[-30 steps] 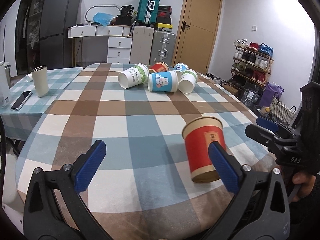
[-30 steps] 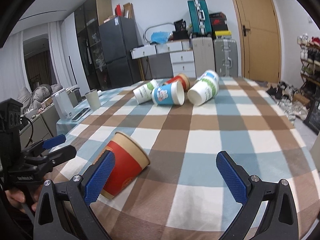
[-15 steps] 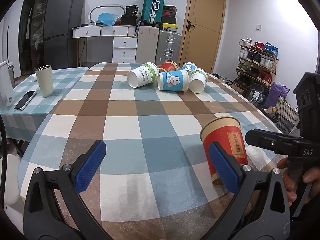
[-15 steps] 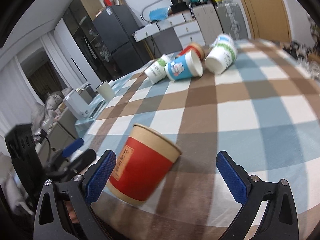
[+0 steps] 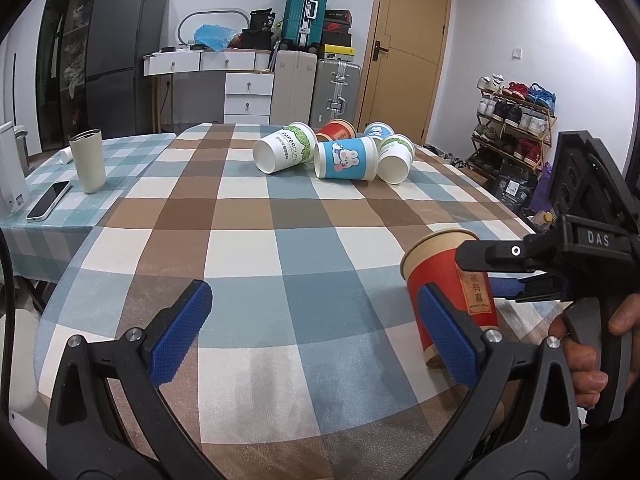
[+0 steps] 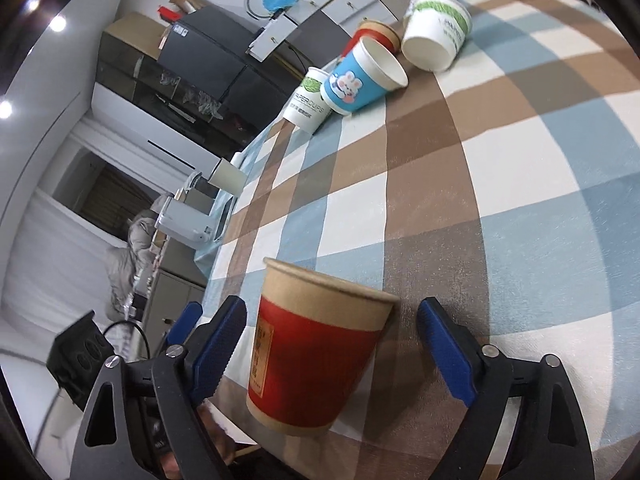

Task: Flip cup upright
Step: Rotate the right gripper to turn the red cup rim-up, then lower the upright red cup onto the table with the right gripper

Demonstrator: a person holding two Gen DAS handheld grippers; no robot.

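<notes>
- Left wrist view: the red cup (image 5: 448, 284) stands mouth-up, a little tilted, at the near right of the checked surface (image 5: 280, 248). The left gripper (image 5: 312, 332) is wide open and empty; the cup sits just behind its right finger. The right gripper (image 5: 486, 272) reaches in from the right, straddling the cup.
- Right wrist view: the cup (image 6: 316, 356) sits between the parted fingers of the right gripper (image 6: 336, 348), gaps on both sides, its long axis across them. The right hand is the nearer.

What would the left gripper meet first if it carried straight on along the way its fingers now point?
Probably nothing close: the left gripper points over bare checked tablecloth. Far ahead lies the blue rabbit cup. The red cup sits beside its right finger, off that line.
</notes>
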